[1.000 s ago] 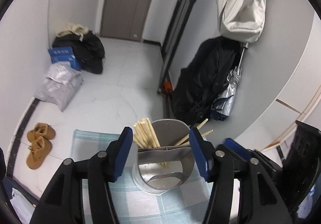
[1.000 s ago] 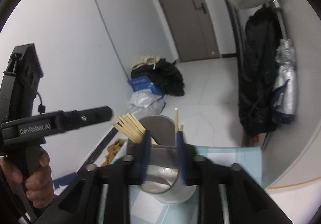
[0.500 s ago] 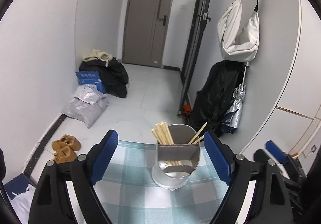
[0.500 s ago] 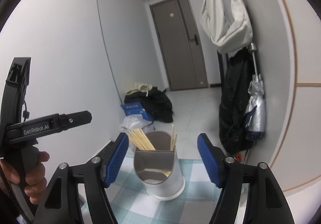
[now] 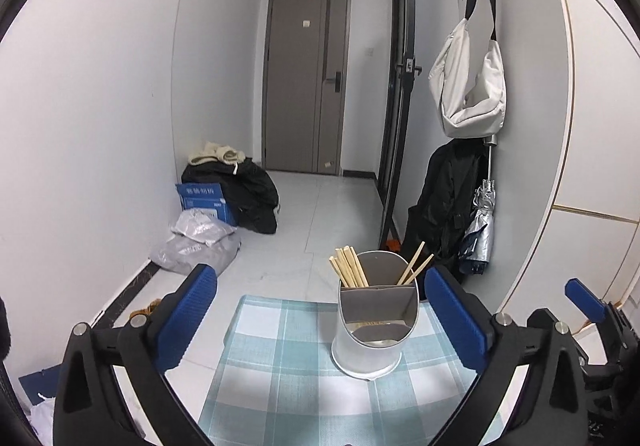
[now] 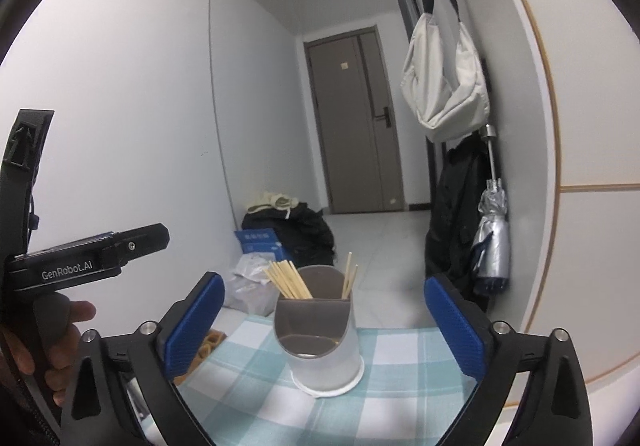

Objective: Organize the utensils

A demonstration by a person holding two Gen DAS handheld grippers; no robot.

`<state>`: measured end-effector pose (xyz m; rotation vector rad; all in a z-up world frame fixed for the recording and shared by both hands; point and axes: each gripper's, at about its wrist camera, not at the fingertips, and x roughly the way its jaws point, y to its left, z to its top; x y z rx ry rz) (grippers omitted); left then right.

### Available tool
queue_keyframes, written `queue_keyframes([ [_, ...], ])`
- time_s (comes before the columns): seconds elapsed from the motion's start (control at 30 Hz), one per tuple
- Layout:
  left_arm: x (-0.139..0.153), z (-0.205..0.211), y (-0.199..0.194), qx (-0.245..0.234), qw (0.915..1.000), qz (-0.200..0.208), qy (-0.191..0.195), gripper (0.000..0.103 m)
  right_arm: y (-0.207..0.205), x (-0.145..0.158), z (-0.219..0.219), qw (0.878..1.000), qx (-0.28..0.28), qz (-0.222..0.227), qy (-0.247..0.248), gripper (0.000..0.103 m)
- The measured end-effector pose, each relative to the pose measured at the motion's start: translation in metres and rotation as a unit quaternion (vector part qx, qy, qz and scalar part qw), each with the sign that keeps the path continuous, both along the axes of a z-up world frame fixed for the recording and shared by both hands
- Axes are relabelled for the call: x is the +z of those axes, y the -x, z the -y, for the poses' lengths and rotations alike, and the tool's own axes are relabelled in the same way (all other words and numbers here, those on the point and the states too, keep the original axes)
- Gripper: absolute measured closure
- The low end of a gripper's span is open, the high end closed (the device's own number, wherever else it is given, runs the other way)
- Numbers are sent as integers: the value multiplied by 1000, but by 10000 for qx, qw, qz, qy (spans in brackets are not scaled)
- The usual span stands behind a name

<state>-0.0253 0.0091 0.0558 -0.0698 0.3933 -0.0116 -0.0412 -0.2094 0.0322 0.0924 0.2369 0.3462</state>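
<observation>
A metal utensil holder (image 5: 372,342) (image 6: 324,350) stands upright on a blue-checked tablecloth (image 5: 280,366) (image 6: 400,366). A bunch of wooden chopsticks (image 5: 350,272) (image 6: 288,280) sticks out of its back left compartment, and two more chopsticks (image 5: 414,266) (image 6: 350,274) lean in the back right one. The front compartment looks empty. My left gripper (image 5: 320,274) has its jaws opening wide, nothing between the pads, the holder a little ahead of it. My right gripper (image 6: 324,282) is likewise opening and empty, facing the holder from the right. A hand (image 6: 60,330) holds the left gripper's handle.
Beyond the table's far edge lies a white tiled floor with a blue box (image 5: 202,200), silver bags (image 5: 196,242) and dark clothes (image 5: 248,194) by the left wall. A white bag (image 5: 472,86), a black coat and a folded umbrella (image 5: 482,222) hang on the right wall.
Both grippers drew back from the holder and their jaws spread from close beside it to wide apart. Both views tilted up, showing more of the hallway.
</observation>
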Motion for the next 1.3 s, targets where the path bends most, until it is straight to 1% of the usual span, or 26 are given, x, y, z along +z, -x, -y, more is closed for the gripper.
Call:
queue_keyframes([
  [0.2, -26, 1, -6, -117, 9999, -101, -74, 1, -7, -19, 2, 9997, -186, -97, 96, 0],
  [0.27, -35, 2, -9, -69, 9998, -137, -83, 1, -8, -24, 1, 9994, -282, -161, 143, 0],
  [0.33, -43, 1, -10, -36, 9999, -162, -32, 1, -6, -27, 2, 9992, -317, -186, 140, 0],
  [0.43, -51, -1, -15, -86, 9994, -337, 65, 1, -5, -30, 5, 9990, -356, -235, 120, 0],
  [0.5, -51, -1, -15, -135, 9992, -355, 80, 1, -5, -33, 7, 9988, -403, -254, 118, 0],
  [0.53, -48, 0, -14, -175, 9994, -307, 57, 1, -5, -34, 7, 9987, -412, -272, 122, 0],
  [0.6, -44, 2, -11, -110, 9998, -181, -26, 1, -6, -36, 9, 9985, -446, -323, 84, 0],
  [0.67, -44, 1, -10, -104, 9999, -137, -16, 1, -7, -38, 10, 9983, -463, -356, 45, 0],
  [0.73, -46, 0, -11, -108, 9997, -222, 14, 1, -8, -40, 10, 9981, -462, -407, 78, 0],
  [0.87, -51, -1, -14, -118, 9994, -337, 42, 1, -7, -39, 10, 9981, -485, -370, 80, 0],
  [1.3, -52, -2, -11, -114, 9991, -405, 85, 1, -3, -39, 9, 9979, -514, -368, 111, 0],
])
